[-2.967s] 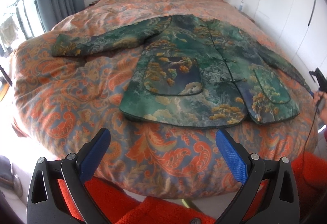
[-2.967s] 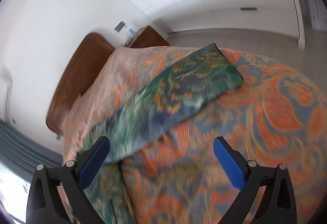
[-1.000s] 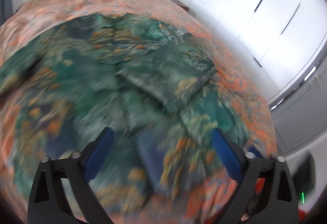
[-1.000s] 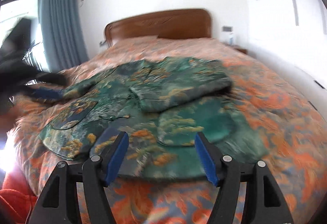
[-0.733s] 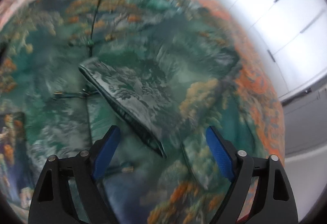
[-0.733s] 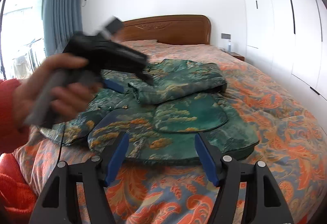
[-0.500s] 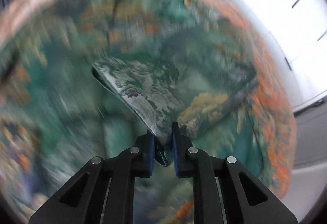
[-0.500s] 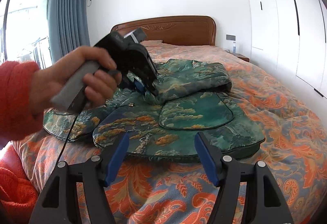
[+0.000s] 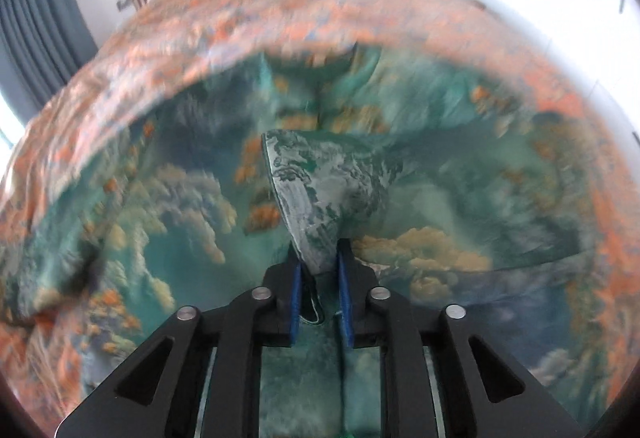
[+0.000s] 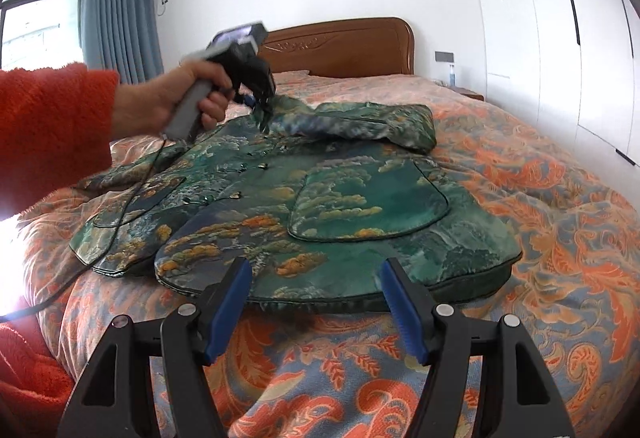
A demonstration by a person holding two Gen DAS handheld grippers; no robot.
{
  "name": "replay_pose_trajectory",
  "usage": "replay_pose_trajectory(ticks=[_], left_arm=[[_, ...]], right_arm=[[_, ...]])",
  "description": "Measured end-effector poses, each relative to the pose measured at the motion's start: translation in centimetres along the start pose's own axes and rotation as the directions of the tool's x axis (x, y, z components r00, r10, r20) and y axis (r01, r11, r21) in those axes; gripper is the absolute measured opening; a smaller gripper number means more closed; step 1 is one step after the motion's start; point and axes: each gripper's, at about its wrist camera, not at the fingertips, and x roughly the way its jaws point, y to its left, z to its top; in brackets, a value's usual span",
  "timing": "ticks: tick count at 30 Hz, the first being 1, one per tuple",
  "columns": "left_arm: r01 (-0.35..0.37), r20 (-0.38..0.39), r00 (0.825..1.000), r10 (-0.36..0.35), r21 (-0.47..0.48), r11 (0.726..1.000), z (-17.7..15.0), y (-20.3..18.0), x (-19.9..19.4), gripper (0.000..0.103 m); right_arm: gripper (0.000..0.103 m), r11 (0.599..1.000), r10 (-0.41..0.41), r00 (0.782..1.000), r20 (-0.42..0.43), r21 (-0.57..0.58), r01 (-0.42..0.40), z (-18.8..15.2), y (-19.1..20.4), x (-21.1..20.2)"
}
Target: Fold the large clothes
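Note:
A green brocade jacket (image 10: 360, 198) with cloud and tree patterns lies face up on the bed. Its right sleeve (image 10: 360, 124) is folded across the chest. My left gripper (image 9: 318, 270) is shut on the cuff end of that sleeve (image 9: 320, 190) and holds it above the jacket's chest. It also shows in the right wrist view (image 10: 262, 110), held in a hand with a red cuff. My right gripper (image 10: 316, 278) is open and empty, hovering just in front of the jacket's hem.
The bed has an orange and blue paisley quilt (image 10: 560, 238) and a wooden headboard (image 10: 344, 42). White wardrobes (image 10: 560, 38) stand along the right. Blue curtains (image 10: 116, 22) and a window are at the left. A cable (image 10: 120, 222) trails over the jacket's left half.
My left gripper came down on the folded sleeve's cuff, closed on it and has lifted it toward the jacket's middle. My right gripper stayed open near the hem.

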Motion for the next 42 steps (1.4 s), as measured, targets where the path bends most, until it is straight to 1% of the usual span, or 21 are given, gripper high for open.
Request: replay_pose_trajectory(ticks=[1, 3, 5, 6, 11, 14, 15, 17, 21, 24, 25, 26, 28, 30, 32, 33, 34, 37, 40, 41, 42], left_arm=[[-0.007, -0.019, 1.0, 0.007, -0.003, 1.0, -0.3, 0.1, 0.6, 0.03], [-0.033, -0.023, 0.999, 0.033, -0.009, 0.999, -1.2, 0.2, 1.1, 0.058], [-0.043, 0.01, 0.999, 0.043, -0.019, 0.999, -2.0, 0.6, -0.1, 0.074], [-0.026, 0.034, 0.999, 0.027, -0.026, 0.999, -2.5, 1.0, -0.9, 0.078], [0.089, 0.095, 0.992, -0.085, -0.036, 0.995, -6.0, 3.6, -5.0, 0.082], [0.126, 0.122, 0.985, -0.123, -0.023, 0.992, -9.6, 5.6, -7.8, 0.088], [0.13, 0.129, 0.984, -0.126, -0.028, 0.991, -11.4, 6.5, -8.9, 0.088], [0.136, 0.128, 0.983, -0.129, -0.042, 0.99, -14.1, 7.9, -10.2, 0.088], [0.116, 0.133, 0.985, -0.106, -0.065, 0.991, -18.7, 9.7, -12.1, 0.088], [0.115, 0.147, 0.984, -0.102, -0.085, 0.99, -20.7, 10.5, -13.2, 0.088], [0.12, 0.151, 0.983, -0.105, -0.094, 0.988, -21.1, 10.7, -13.5, 0.088], [0.128, 0.154, 0.982, -0.111, -0.105, 0.986, -21.6, 10.9, -13.8, 0.089], [0.152, 0.148, 0.98, -0.134, -0.118, 0.981, -22.3, 11.2, -13.8, 0.091], [0.145, 0.14, 0.982, -0.129, -0.116, 0.983, -22.4, 11.3, -13.5, 0.091], [0.143, 0.136, 0.983, -0.126, -0.119, 0.983, -22.8, 11.6, -13.1, 0.091], [0.147, 0.138, 0.982, -0.129, -0.126, 0.981, -23.0, 11.9, -13.1, 0.091], [0.15, 0.139, 0.981, -0.132, -0.13, 0.98, -23.3, 12.1, -13.0, 0.091], [0.15, 0.133, 0.982, -0.131, -0.142, 0.979, -23.9, 12.7, -12.2, 0.091], [0.149, 0.126, 0.983, -0.131, -0.144, 0.978, -24.2, 13.0, -11.8, 0.091], [0.151, 0.131, 0.983, -0.132, -0.143, 0.978, -24.3, 13.1, -11.8, 0.091], [0.151, 0.137, 0.982, -0.132, -0.141, 0.978, -24.3, 13.1, -11.8, 0.091]], right_arm=[[0.069, 1.0, -0.001, 1.0, -0.005, 0.004, 0.001, -0.1, -0.1, 0.1], [0.068, 1.0, 0.0, 1.0, -0.019, 0.014, 0.0, -0.2, -0.5, 0.5], [0.068, 1.0, 0.004, 1.0, -0.027, 0.017, -0.004, -0.3, -0.5, 0.8], [0.068, 1.0, 0.007, 1.0, -0.03, 0.018, -0.007, -0.3, -0.5, 0.9], [0.068, 0.998, 0.035, 0.998, -0.053, 0.063, -0.032, 0.5, -1.2, 1.2], [0.068, 0.987, 0.07, 0.996, -0.061, 0.15, -0.061, 3.5, -3.0, 1.1], [0.068, 0.981, 0.081, 0.995, -0.065, 0.18, -0.069, 5.3, -4.1, 1.5], [0.068, 0.98, 0.071, 0.994, -0.081, 0.192, -0.054, 8.4, -5.6, 2.7], [0.068, 0.99, 0.022, 0.986, -0.168, 0.142, 0.002, 15.8, -9.2, 9.3], [0.068, 0.99, -0.058, 0.979, -0.193, 0.113, 0.081, 19.0, -11.6, 14.9], [0.063, 0.989, -0.073, 0.975, -0.208, 0.113, 0.098, 19.9, -12.5, 17.2], [0.063, 0.987, -0.073, 0.975, -0.208, 0.123, 0.1, 20.4, -13.0, 18.7], [0.063, 0.99, -0.034, 0.977, -0.21, 0.128, 0.062, 21.2, -13.4, 22.1], [0.063, 0.995, -0.012, 0.966, -0.259, 0.093, 0.038, 20.9, -12.7, 25.2], [0.063, 0.995, -0.001, 0.934, -0.358, 0.089, 0.036, 19.5, -12.2, 28.6], [0.063, 0.996, -0.023, 0.898, -0.439, 0.067, 0.058, 18.2, -11.9, 30.6], [0.063, 0.996, -0.044, 0.875, -0.483, 0.047, 0.076, 17.2, -11.7, 31.7], [0.063, 0.996, -0.058, 0.864, -0.5, 0.032, 0.085, 16.3, -11.3, 32.5], [0.063, 0.996, -0.05, 0.853, -0.519, 0.035, 0.08, 17.1, -11.4, 32.5], [0.063, 0.996, -0.05, 0.855, -0.516, 0.033, 0.078, 17.7, -11.5, 32.2], [0.063, 0.996, -0.051, 0.87, -0.49, 0.036, 0.079, 18.9, -11.7, 31.7]])
